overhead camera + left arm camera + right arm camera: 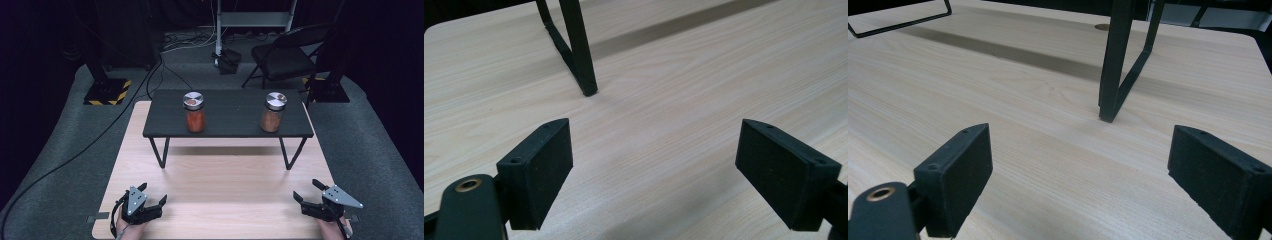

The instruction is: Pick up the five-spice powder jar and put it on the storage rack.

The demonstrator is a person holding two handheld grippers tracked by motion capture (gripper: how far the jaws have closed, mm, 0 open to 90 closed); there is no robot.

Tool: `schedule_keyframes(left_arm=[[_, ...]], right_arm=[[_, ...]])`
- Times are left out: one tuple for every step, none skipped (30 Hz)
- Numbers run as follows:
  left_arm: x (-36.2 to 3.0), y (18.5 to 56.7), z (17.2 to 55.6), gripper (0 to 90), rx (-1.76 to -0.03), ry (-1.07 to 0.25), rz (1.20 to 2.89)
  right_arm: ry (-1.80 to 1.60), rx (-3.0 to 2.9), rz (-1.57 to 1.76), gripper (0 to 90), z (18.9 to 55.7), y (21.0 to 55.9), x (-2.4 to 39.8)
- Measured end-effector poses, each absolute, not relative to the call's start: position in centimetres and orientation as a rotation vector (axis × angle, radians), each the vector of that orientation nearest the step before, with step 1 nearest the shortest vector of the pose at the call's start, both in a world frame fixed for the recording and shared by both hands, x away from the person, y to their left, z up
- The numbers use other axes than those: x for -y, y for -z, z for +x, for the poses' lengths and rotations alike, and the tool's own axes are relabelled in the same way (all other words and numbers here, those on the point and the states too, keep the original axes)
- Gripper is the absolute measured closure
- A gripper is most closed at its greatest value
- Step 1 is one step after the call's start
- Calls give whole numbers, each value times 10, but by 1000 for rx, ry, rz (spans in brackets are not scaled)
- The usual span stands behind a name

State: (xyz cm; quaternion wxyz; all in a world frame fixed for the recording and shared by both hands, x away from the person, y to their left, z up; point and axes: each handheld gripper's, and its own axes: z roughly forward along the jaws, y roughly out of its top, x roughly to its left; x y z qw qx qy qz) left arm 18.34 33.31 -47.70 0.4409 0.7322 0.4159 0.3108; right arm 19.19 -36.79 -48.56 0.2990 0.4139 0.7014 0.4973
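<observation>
We see 2 handheld tongs resting low over a pale wooden table (220, 190), 1 in each of a person's hands at the near edge. The left gripper (156, 197) sits near the left corner with its jaws spread wide and nothing between them; from its own camera, the left gripper (654, 165) looks across bare wood toward a black metal leg (579, 55). The right gripper (306, 191) sits near the right corner, jaws likewise spread and holding nothing; in its own camera, the right gripper (1078, 175) faces another black leg (1115, 65).

Those legs belong to a small black shelf (227, 120) standing across the far half of the table. On top of it we find 2 glass jars with silver lids, both upright. The left jar (194, 112), with orange-red contents, stands well beyond the left gripper and a little to its right. The right jar (273, 112), with browner contents, stands well beyond the right gripper and a little to its left. The jars are well apart.
</observation>
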Motion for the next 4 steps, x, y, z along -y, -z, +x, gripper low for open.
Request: schedule_keyframes(left_arm=[[-333, 477, 183, 149, -1032, -771, 1818], [-333, 477, 183, 149, -1033, -771, 1818], [-333, 477, 183, 149, -1033, -772, 1818], [-333, 477, 183, 149, -1033, -772, 1818]], right_arm=[[-1320, -1861, 1101, 99, 192, 486, 368], [-1321, -1861, 1101, 99, 192, 486, 368], [-1321, -1861, 1101, 99, 192, 486, 368], [-1322, -1861, 1102, 99, 192, 486, 368]])
